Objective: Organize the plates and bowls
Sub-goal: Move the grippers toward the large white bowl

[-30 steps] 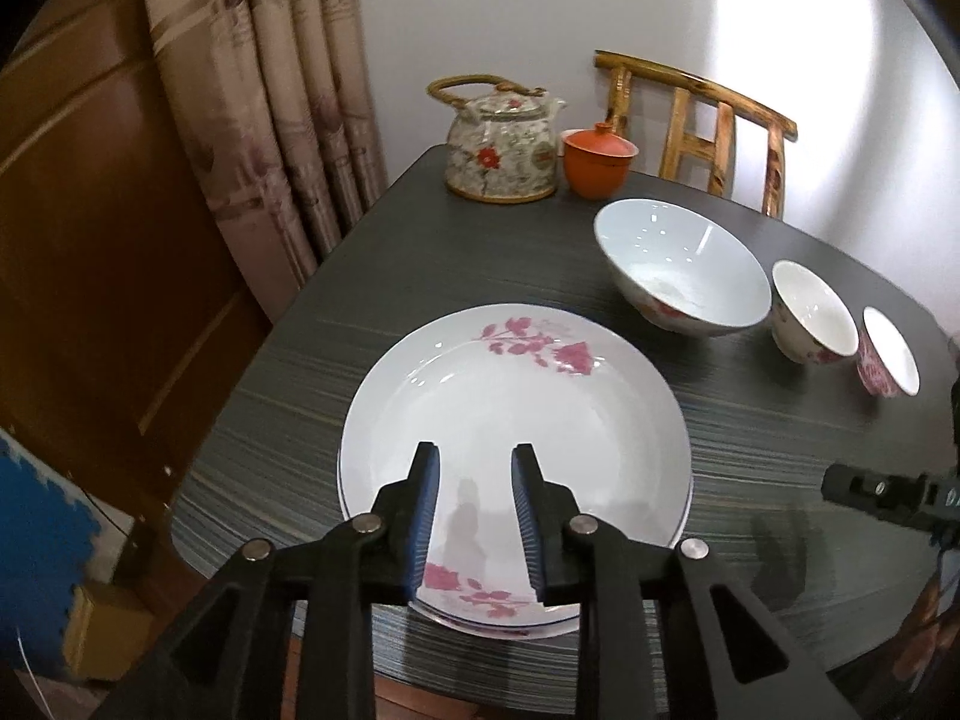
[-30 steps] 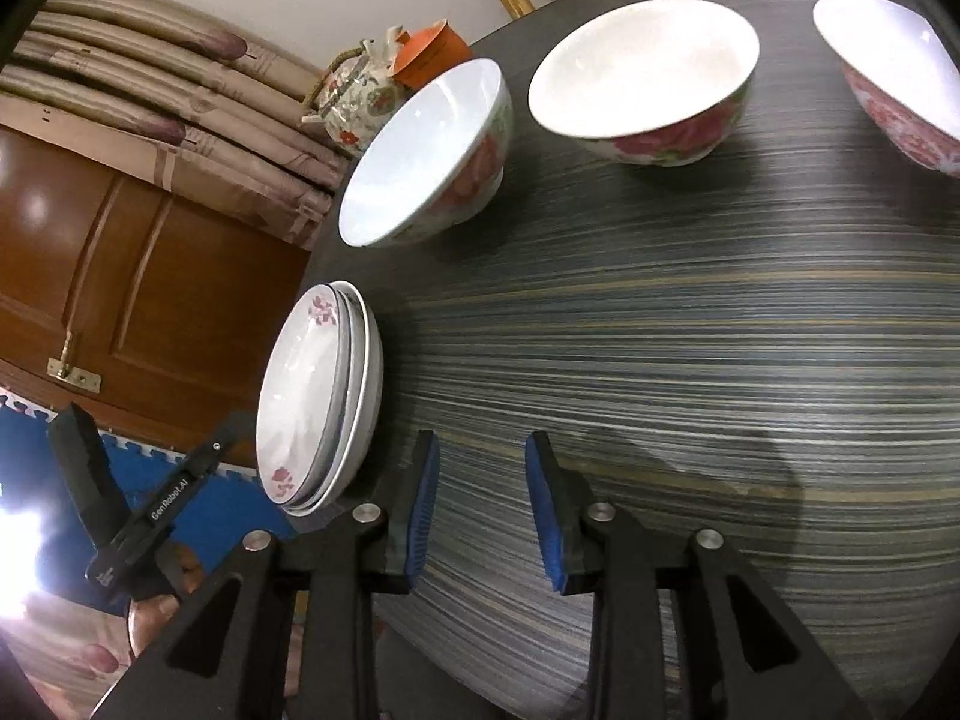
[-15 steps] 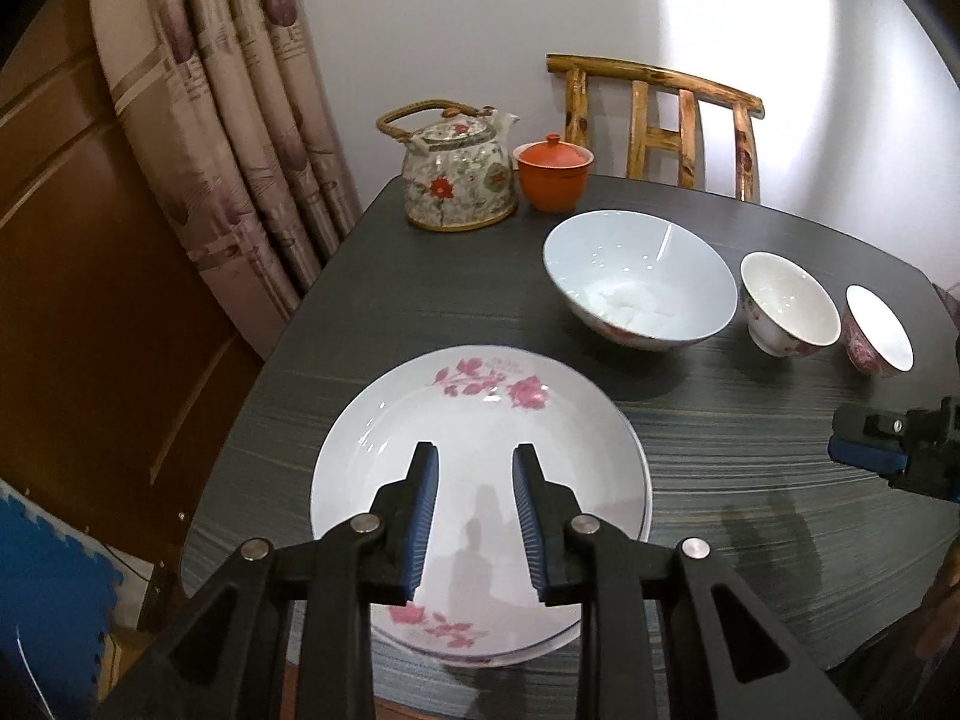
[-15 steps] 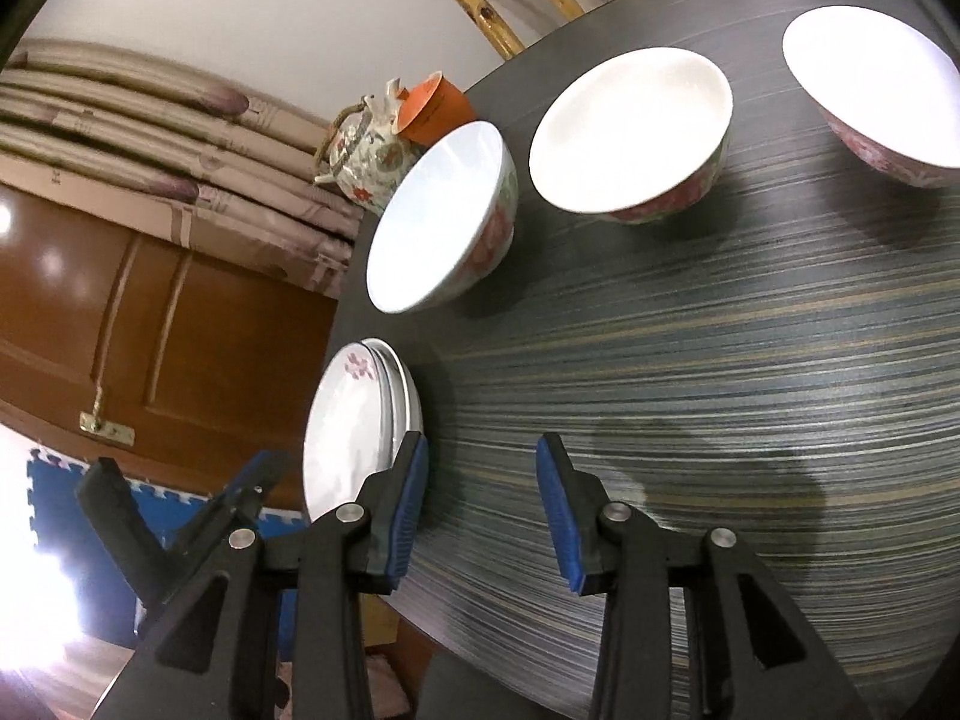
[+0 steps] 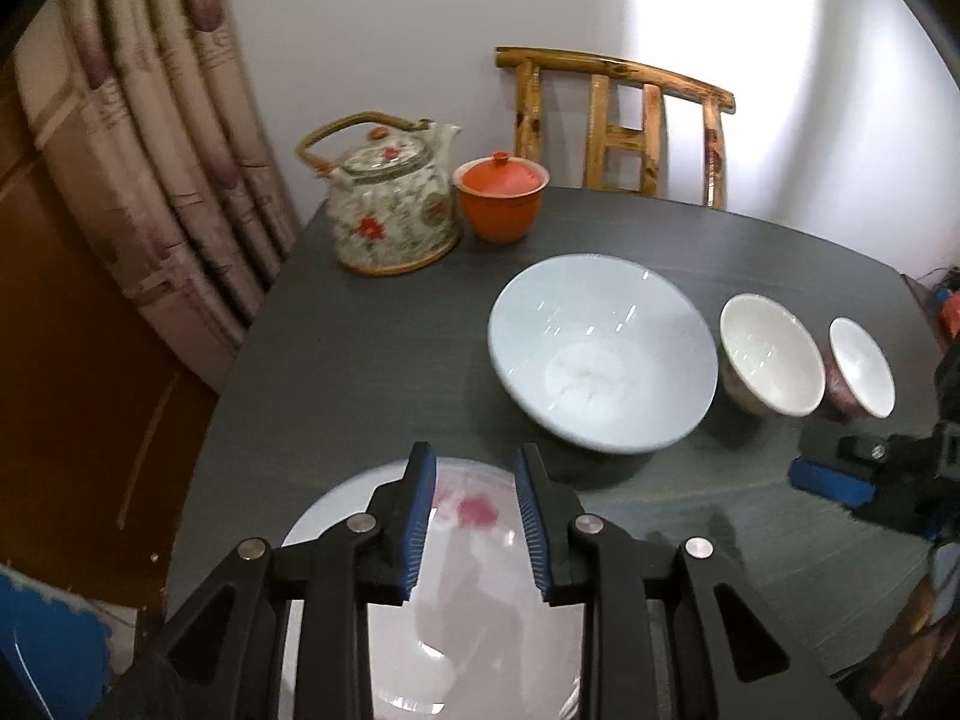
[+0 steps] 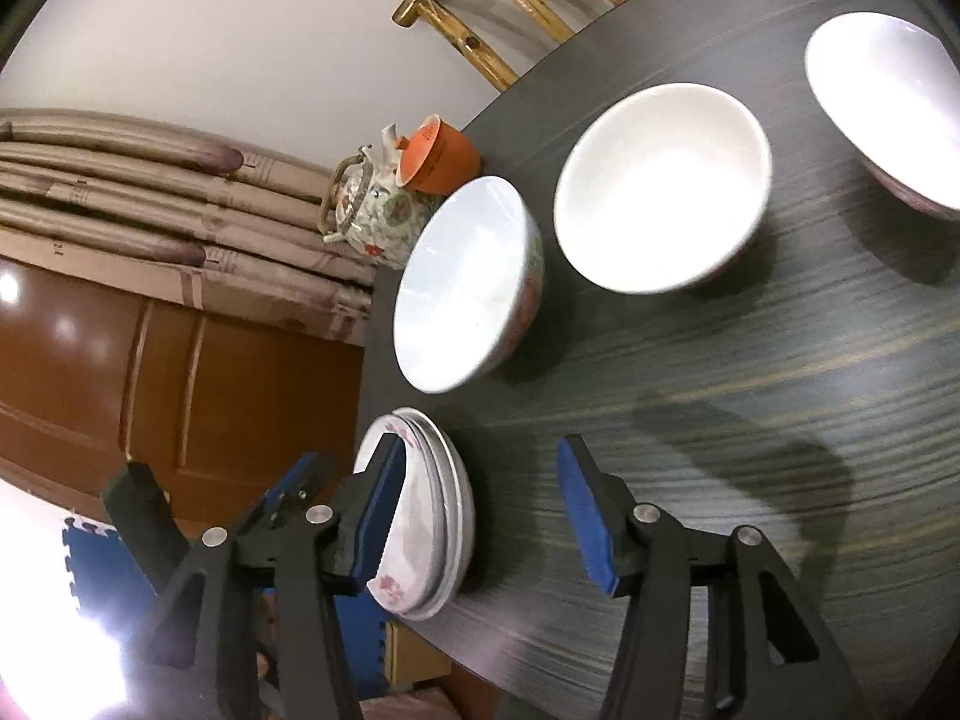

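Note:
A stack of white plates with pink flowers (image 5: 480, 600) (image 6: 429, 516) lies at the near left of the dark table. Three bowls stand in a row: a large pale blue one (image 5: 600, 354) (image 6: 468, 282), a medium white one (image 5: 771, 354) (image 6: 660, 186) and a small one (image 5: 861, 369) (image 6: 882, 114). My left gripper (image 5: 474, 522) is open and empty above the plates. My right gripper (image 6: 480, 516) is open and empty above the table, right of the plates; it also shows in the left wrist view (image 5: 840, 480).
A flowered teapot (image 5: 390, 210) (image 6: 372, 210) and an orange lidded cup (image 5: 501, 195) (image 6: 438, 153) stand at the table's far corner. A wooden chair (image 5: 618, 120) stands behind the table. Curtains (image 5: 150, 150) and a wooden door (image 6: 150, 360) are on the left.
My left gripper has pulled back and risen over the plates. My right gripper has opened wider and moved towards the bowls.

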Available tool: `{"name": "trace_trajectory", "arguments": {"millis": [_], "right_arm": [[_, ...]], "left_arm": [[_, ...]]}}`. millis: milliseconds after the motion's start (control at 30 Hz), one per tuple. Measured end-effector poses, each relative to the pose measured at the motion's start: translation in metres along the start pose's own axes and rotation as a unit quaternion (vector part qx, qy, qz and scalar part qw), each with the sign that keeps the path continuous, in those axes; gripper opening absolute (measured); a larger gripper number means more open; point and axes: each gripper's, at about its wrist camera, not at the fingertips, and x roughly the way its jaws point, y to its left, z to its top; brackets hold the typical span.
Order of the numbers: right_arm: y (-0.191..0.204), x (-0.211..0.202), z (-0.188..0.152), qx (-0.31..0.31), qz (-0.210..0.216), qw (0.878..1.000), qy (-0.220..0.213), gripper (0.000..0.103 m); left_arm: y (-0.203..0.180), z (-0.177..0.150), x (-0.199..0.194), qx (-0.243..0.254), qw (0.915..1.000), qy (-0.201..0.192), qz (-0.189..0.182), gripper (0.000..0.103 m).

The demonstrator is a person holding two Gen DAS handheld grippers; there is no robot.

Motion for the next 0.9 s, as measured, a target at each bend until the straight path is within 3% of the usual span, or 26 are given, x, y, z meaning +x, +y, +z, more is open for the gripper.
{"name": "trace_trajectory", "arguments": {"millis": [333,567,767,800,900], "right_arm": [[-0.009,0.03,0.02,0.059,-0.01,0.998,-0.015,0.056],[-0.016,0.052,0.029,0.073,-0.044,0.996,-0.014,0.056],[-0.019,0.065,0.035,0.071,-0.042,0.997,-0.011,0.056],[-0.019,0.067,0.036,0.07,-0.045,0.996,-0.009,0.056],[-0.019,0.075,0.039,0.065,-0.051,0.997,-0.004,0.04]], "left_arm": [[0.01,0.058,0.075,0.003,0.9971,0.053,-0.055,0.032],[0.012,0.07,0.111,0.0,0.9939,0.079,-0.077,0.032],[-0.001,0.073,0.125,0.02,0.9936,0.081,-0.076,0.032],[-0.002,0.073,0.127,0.021,0.9936,0.08,-0.076,0.032],[-0.003,0.073,0.136,0.009,0.9919,0.087,-0.091,0.027]]}}
